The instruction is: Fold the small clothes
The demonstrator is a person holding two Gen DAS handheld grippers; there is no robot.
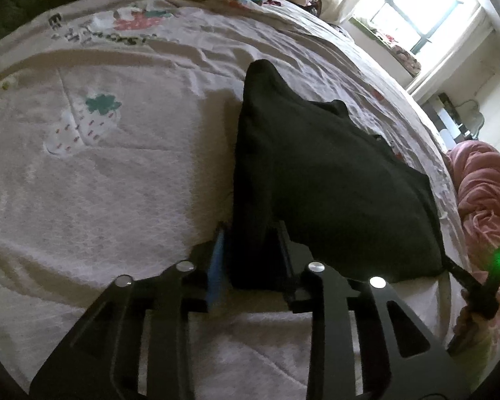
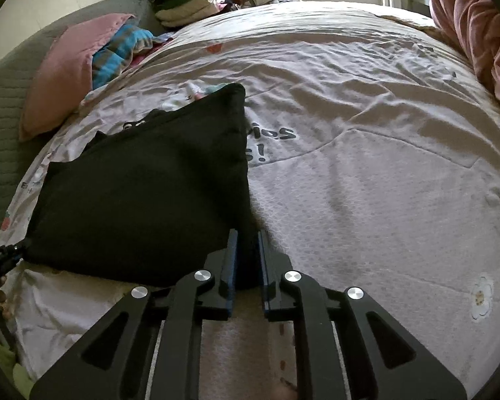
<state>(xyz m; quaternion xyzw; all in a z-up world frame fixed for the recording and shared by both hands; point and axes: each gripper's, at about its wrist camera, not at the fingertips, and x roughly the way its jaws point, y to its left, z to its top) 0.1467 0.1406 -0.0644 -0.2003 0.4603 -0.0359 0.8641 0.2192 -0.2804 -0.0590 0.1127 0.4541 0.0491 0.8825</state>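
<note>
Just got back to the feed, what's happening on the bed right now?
A person with two handheld grippers is folding a black garment on the bed. The left gripper is shut on one near corner of it, and the right gripper is shut on the other near corner. The garment looks partly folded and raised at the near edge, with its far end on the printed sheet. A pile of other clothes sits at the far end.

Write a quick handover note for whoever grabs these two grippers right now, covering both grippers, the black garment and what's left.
Left gripper: shut on one near corner of the black garment.
Right gripper: shut on the other near corner.
The garment is held stretched between them over the white bedspread, its far end resting on the bed.
Done: both corners gripped. No finished fold is visible.
Left: probably carry the near edge over the far end, then release.
</note>
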